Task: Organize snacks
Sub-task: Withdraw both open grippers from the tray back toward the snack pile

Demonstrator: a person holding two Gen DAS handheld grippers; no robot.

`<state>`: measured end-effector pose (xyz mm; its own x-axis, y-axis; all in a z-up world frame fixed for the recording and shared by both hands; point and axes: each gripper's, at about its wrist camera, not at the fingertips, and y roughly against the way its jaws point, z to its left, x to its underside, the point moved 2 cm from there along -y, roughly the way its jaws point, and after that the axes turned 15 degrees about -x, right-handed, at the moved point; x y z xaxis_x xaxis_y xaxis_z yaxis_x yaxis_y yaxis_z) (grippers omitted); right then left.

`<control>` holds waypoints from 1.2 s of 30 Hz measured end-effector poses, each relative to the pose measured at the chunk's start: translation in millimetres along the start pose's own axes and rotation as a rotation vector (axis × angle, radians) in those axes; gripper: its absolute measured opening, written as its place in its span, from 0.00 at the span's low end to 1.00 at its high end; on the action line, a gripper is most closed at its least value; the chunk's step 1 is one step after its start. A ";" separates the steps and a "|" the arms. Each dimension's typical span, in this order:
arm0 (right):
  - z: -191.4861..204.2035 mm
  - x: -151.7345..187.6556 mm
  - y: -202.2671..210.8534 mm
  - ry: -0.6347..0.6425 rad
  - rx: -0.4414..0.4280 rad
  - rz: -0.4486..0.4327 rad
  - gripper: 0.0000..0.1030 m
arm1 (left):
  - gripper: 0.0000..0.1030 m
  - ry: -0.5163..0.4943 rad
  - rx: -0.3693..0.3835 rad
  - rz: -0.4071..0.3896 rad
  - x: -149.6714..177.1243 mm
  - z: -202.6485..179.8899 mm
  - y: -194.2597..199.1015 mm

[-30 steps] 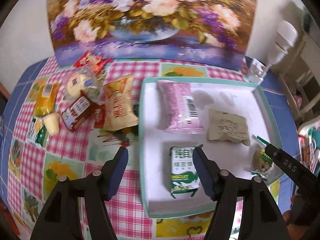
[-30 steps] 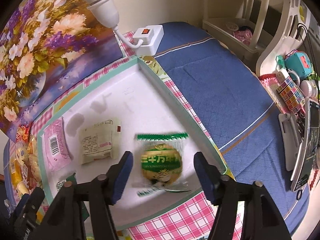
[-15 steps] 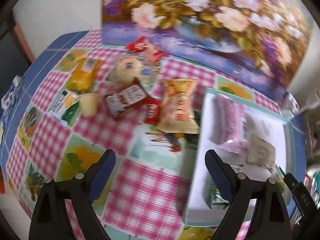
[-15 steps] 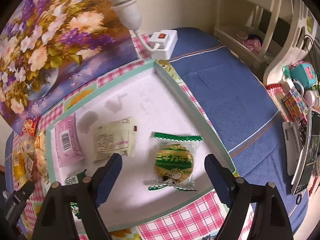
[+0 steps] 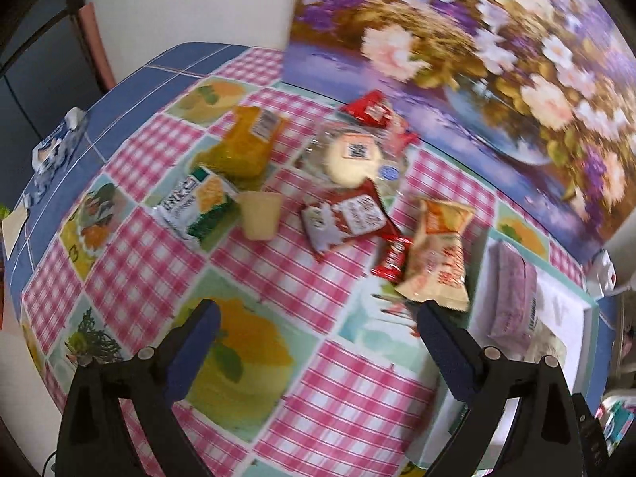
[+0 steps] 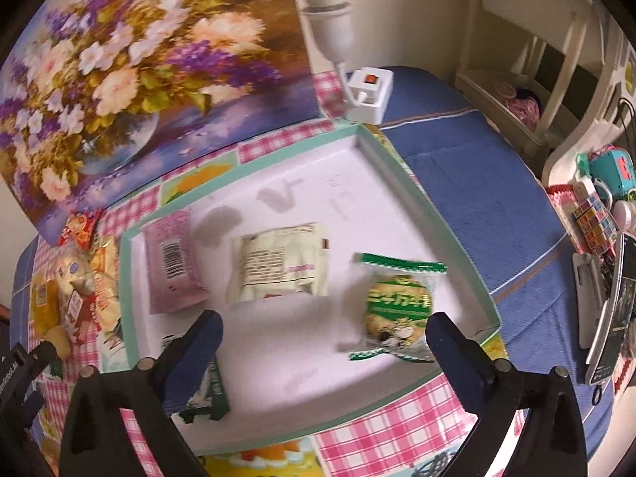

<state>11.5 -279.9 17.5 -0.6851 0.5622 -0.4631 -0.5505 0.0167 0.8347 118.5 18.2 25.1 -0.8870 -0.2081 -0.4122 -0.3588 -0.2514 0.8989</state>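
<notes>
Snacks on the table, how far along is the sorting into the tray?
Done: four packets lie in the tray, including the pink one and the green cookie. In hand: nothing; both tongs, left and right, have just been opening and are empty. Left: about eight snacks on the tablecloth, like the orange bag.

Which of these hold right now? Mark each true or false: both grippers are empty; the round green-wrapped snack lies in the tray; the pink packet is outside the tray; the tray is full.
1. Both grippers are empty. True: the left gripper and right gripper have just been opening and hold nothing.
2. The round green-wrapped snack lies in the tray. True.
3. The pink packet is outside the tray. False: it lies inside, by the cream packet.
4. The tray is full. False: much of its white floor is bare.
</notes>
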 end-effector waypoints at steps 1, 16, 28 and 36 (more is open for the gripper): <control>3.8 1.2 0.1 0.007 -0.001 -0.001 1.00 | 0.96 0.004 0.000 0.001 -1.7 2.8 -1.1; 66.6 9.3 3.3 0.119 -0.053 -0.011 1.00 | 0.96 0.030 -0.071 -0.072 -28.5 48.4 -2.5; 110.9 12.2 8.6 0.196 -0.114 -0.047 1.00 | 0.96 0.033 -0.113 -0.126 -46.8 83.0 -1.3; 138.2 19.5 -2.5 0.239 -0.167 -0.033 1.00 | 0.96 0.069 -0.083 -0.100 -53.9 106.3 -13.2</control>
<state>65.5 -154.8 47.5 -0.7478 0.3523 -0.5628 -0.6316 -0.1160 0.7666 140.1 133.1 51.2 -0.8249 -0.2414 -0.5111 -0.4167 -0.3512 0.8385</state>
